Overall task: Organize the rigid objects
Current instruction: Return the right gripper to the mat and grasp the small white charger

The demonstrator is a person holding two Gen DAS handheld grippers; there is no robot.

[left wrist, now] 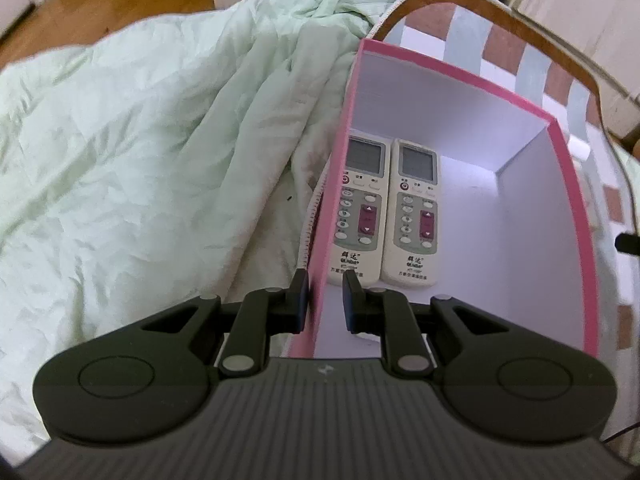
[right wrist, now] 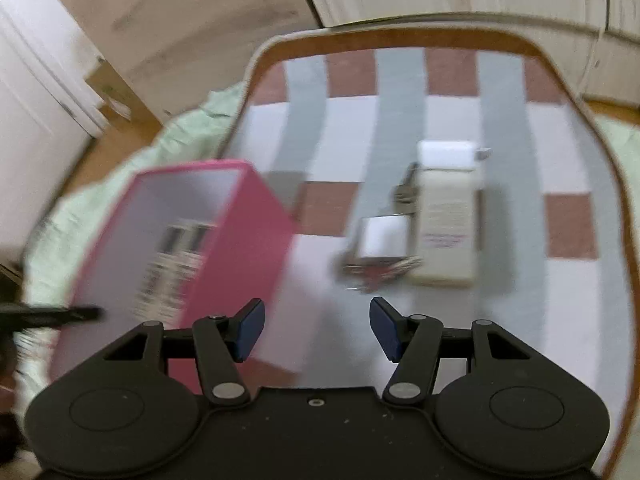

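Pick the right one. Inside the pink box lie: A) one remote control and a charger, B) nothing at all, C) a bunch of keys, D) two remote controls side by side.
D: the left wrist view shows two white remote controls lying side by side on the floor of the pink box.
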